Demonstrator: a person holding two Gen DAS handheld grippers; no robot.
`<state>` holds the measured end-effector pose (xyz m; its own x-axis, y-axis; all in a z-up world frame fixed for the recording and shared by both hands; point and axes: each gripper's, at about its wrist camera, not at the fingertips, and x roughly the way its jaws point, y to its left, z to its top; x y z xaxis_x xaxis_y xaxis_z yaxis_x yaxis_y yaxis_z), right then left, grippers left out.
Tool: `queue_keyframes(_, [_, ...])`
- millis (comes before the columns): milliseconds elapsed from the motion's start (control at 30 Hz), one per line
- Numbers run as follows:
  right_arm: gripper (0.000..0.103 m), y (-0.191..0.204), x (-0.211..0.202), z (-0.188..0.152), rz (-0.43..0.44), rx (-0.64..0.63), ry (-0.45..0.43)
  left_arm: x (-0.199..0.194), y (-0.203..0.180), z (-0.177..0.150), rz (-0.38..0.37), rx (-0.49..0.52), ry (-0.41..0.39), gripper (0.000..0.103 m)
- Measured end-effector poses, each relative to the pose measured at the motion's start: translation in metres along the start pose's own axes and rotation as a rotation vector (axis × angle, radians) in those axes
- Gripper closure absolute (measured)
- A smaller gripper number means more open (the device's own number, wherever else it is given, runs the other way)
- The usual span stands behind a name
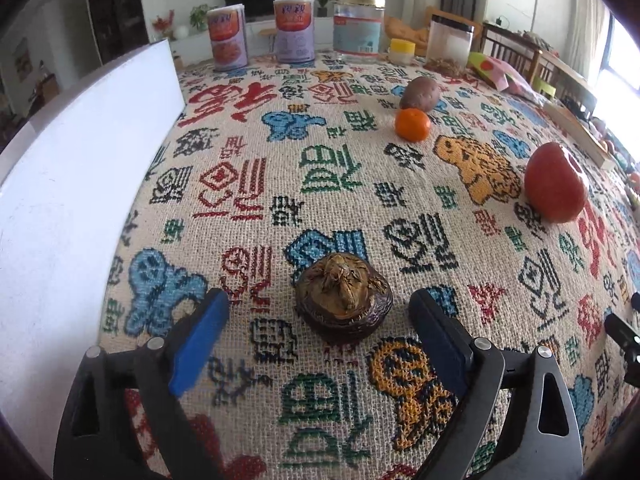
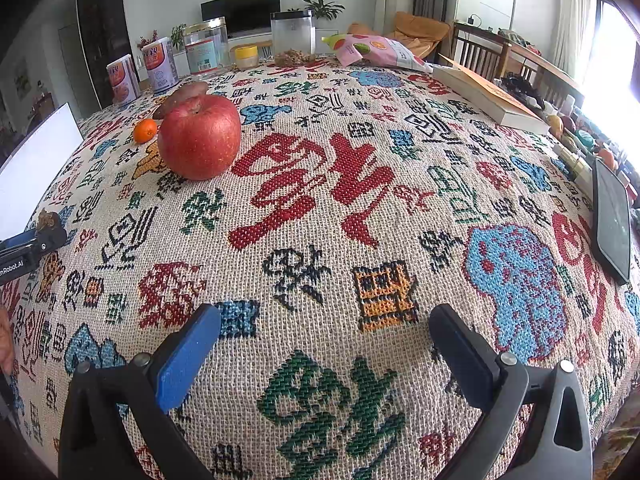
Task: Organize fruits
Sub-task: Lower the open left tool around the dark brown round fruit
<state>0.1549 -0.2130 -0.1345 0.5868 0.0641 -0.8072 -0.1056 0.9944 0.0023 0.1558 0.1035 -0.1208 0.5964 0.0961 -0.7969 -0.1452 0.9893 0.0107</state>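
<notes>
A dark brown mangosteen [image 1: 344,300] with a dried, curled cap sits on the patterned tablecloth [image 1: 280,184]. It is between the blue-padded fingers of my left gripper [image 1: 320,304], which is open, with a gap on each side of the fruit. Farther off lie a mandarin [image 1: 413,124], a brown oval fruit [image 1: 418,94] and a red apple [image 1: 556,184]. My right gripper [image 2: 325,316] is open over bare cloth, holding nothing. In the right wrist view the apple [image 2: 199,136] stands far left of centre, with the mandarin [image 2: 145,130] beside it. The left gripper [image 2: 28,244] shows at the left edge.
A white box wall [image 1: 80,200] rises along the table's left side. Two cans [image 1: 227,38], a glass jar [image 1: 359,28], a plastic jar [image 1: 450,40] and a snack bag [image 2: 376,50] line the back. A book [image 2: 488,96] and a phone [image 2: 612,220] lie at the right.
</notes>
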Motion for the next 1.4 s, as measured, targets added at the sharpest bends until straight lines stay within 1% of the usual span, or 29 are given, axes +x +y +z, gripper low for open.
queue_keyframes(367, [0.0,-0.0002,0.0001,-0.0001,0.0,0.0,0.0,0.0012,-0.0008,0.0004,0.006,0.001,0.001,0.008])
queue_keyframes(1400, [0.0,0.0,0.0,-0.0006,0.0,0.0,-0.002,0.0016,-0.0008,0.0002,0.007,0.001,0.0,0.007])
